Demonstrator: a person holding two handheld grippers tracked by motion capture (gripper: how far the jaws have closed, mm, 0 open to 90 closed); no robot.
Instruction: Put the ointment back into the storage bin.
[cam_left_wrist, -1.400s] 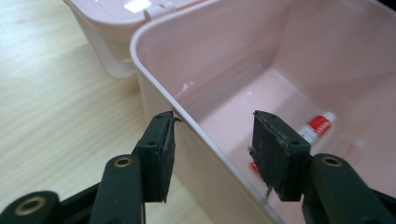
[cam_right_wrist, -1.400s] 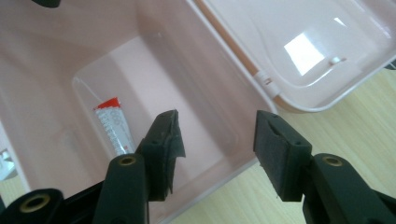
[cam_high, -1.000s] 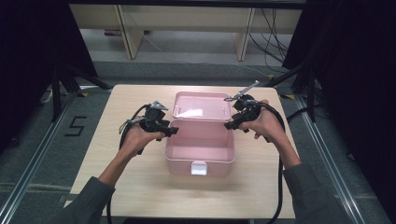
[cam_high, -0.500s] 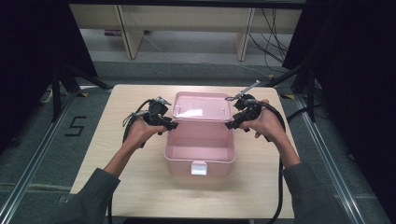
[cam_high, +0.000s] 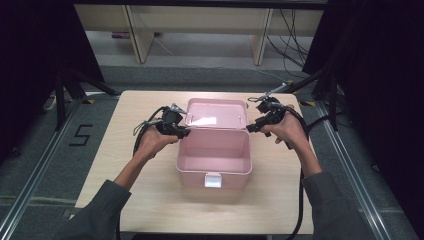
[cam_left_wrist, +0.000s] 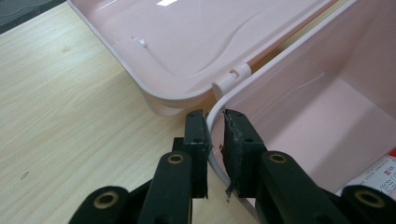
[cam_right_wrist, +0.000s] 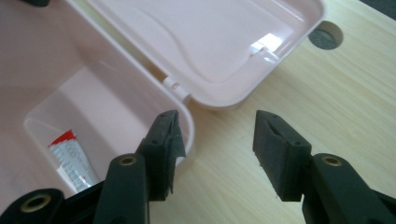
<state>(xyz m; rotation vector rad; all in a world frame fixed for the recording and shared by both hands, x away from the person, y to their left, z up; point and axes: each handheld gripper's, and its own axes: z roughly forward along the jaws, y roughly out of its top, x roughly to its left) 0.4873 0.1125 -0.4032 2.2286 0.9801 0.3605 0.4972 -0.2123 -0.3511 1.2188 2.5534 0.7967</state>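
A pink plastic box stands open mid-table with its lid laid back behind it. My left gripper is at the box's back left corner. In the left gripper view its jaws have just been closing and straddle the box rim with a narrow gap left. My right gripper is at the back right corner. In the right gripper view it stands open, one jaw inside the wall and one over the table. A white tube with red print lies inside the box.
The box has a white latch on its front wall. The wooden table has a cable hole near the lid's corner. Shelving stands on the floor beyond the table, and cables trail from both grippers.
My left gripper has shifted slightly right, up to the box's back left corner. My right gripper and the box have stayed put.
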